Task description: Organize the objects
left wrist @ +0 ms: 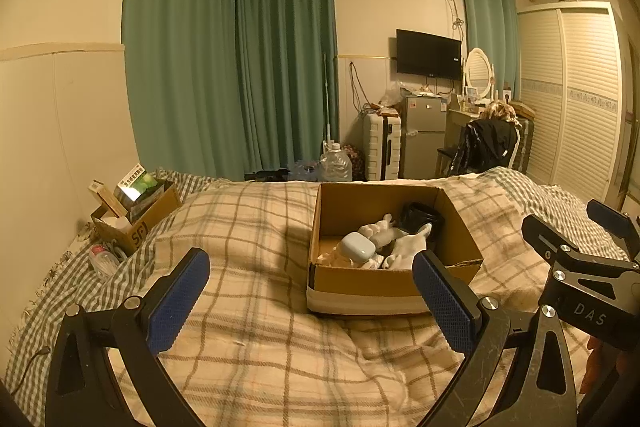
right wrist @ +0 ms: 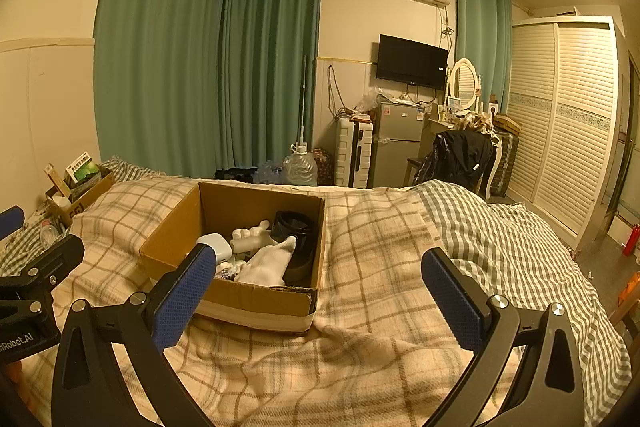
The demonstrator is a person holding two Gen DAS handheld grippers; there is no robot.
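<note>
My left gripper point(left wrist: 310, 297) hangs over the plaid blanket point(left wrist: 248, 339) low in frame, two blue pads spread wide, nothing between them. My right gripper point(right wrist: 320, 293) is the same: released, two pads apart, empty. Centre frame sits one open cardboard box point(left wrist: 384, 285) on the blanket, just beyond both grippers. Inside I count one pale case point(left wrist: 358, 245), one black round container point(left wrist: 422, 217) and several white pieces point(left wrist: 404, 247), bunched too close to number. At left edge, a second smaller box point(left wrist: 140, 223) holds packets, one clear bottle point(left wrist: 102, 259) beside it. Far back: one water jug point(left wrist: 336, 163).
</note>
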